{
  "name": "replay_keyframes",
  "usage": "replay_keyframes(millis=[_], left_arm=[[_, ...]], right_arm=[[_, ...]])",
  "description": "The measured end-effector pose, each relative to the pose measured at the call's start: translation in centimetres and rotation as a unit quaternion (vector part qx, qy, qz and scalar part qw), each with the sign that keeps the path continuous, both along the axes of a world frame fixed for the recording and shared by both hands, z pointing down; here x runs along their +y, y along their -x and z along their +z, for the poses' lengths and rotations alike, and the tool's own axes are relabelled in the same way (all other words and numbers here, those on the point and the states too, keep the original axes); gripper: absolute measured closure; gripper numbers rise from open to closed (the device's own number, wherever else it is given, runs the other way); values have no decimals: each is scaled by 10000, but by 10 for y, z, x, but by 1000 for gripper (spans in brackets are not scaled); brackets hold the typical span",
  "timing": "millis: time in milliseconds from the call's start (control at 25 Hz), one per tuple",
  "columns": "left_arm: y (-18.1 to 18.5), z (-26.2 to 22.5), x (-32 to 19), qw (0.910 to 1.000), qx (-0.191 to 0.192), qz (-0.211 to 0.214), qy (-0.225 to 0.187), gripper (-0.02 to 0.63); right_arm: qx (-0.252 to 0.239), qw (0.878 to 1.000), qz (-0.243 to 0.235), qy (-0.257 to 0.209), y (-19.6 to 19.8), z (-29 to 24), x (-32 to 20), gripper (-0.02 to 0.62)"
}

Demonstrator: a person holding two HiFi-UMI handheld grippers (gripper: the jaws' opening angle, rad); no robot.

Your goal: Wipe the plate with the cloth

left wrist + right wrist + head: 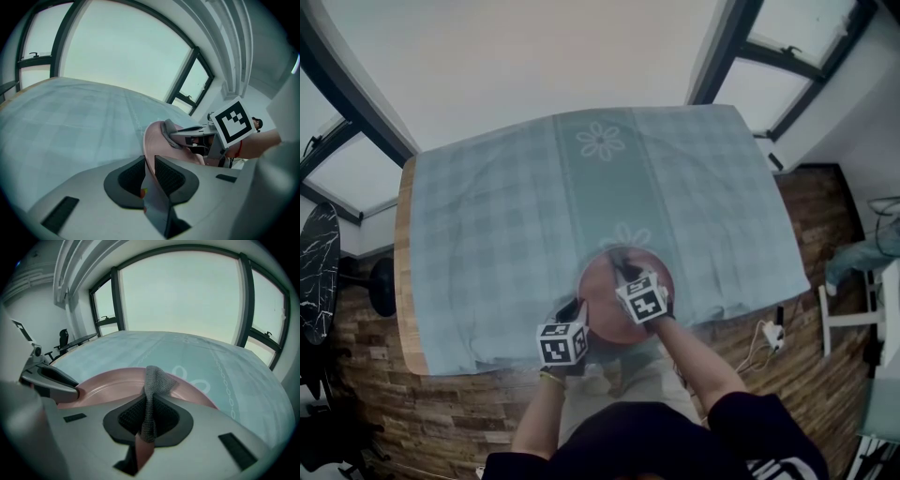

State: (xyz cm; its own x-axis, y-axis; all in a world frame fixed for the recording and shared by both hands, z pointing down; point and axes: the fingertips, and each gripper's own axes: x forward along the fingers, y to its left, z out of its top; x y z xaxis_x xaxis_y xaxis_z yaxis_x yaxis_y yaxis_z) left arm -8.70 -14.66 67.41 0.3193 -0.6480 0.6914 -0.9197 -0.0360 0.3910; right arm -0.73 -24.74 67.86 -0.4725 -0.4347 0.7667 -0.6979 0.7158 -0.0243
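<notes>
1. A pale blue checked tablecloth point(487, 216) covers the table.
2. A pink plate point(112, 387) is at the cloth-covered table's near edge.
3. The left gripper point(149, 165) pinches the plate's rim, jaws narrowly apart.
4. The right gripper point(150, 406) clamps a grey knitted cloth point(157, 378) over the plate.

Blind spots, all three views

Head view: can't see near part of plate point(602, 278), sits under both marker cubes point(563, 343); can't read left gripper point(578, 311) grip there, tips tucked under its cube; reads cloth point(625, 264) only as a dark smudge; cuts off torso point(647, 441) at bottom edge. Left gripper view: loses plate rim down between the pads point(171, 173); hides plate's far side behind right gripper point(172, 133). Right gripper view: buries near plate rim behind gripper body, swallows cloth tail in the jaw gap, clips left gripper at left edge.
</notes>
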Motion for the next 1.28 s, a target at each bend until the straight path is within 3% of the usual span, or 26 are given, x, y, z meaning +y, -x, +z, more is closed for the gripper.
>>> replay_keyframes(millis=[800,1280], left_arm=[[-1,2,0,9998,125,132,80,529],[-1,3,0,9998,49,121,140,529]], right_arm=[[-41,9969,-727,296,41,0,55,561],[189,9865,-1507,613,48,0,102,561]])
